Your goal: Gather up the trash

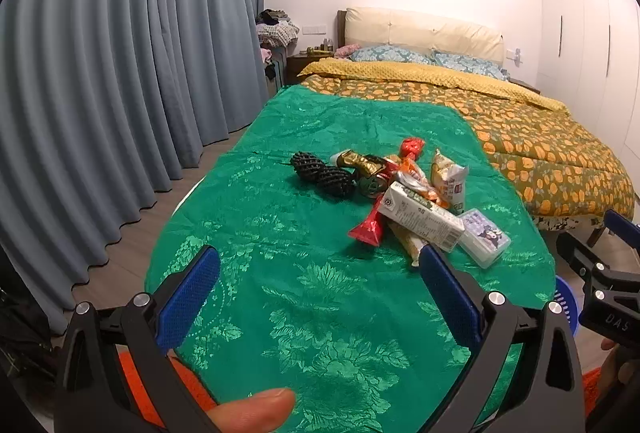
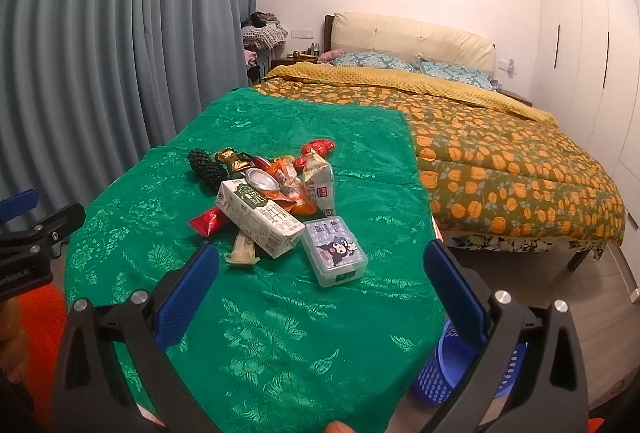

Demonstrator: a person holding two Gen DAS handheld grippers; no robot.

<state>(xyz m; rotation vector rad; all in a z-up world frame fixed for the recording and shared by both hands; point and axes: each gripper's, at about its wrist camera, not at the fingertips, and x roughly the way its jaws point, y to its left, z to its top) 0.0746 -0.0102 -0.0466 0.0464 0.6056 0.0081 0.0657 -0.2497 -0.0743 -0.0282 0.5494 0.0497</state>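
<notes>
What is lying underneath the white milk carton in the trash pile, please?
Under the milk carton lie a red wrapper and a beige wrapper; their covered parts cannot be seen.

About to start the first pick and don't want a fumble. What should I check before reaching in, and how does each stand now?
1. Left gripper jaws open, empty: ok.
2. Right gripper jaws open, empty: ok.
3. Trash pile ahead of both grippers: ok.
4. Milk carton on top, free to grab: ok.
5. Blue basket on the floor beside the table, near the right gripper: ok.
6. Basket has room: cannot tell.
</notes>
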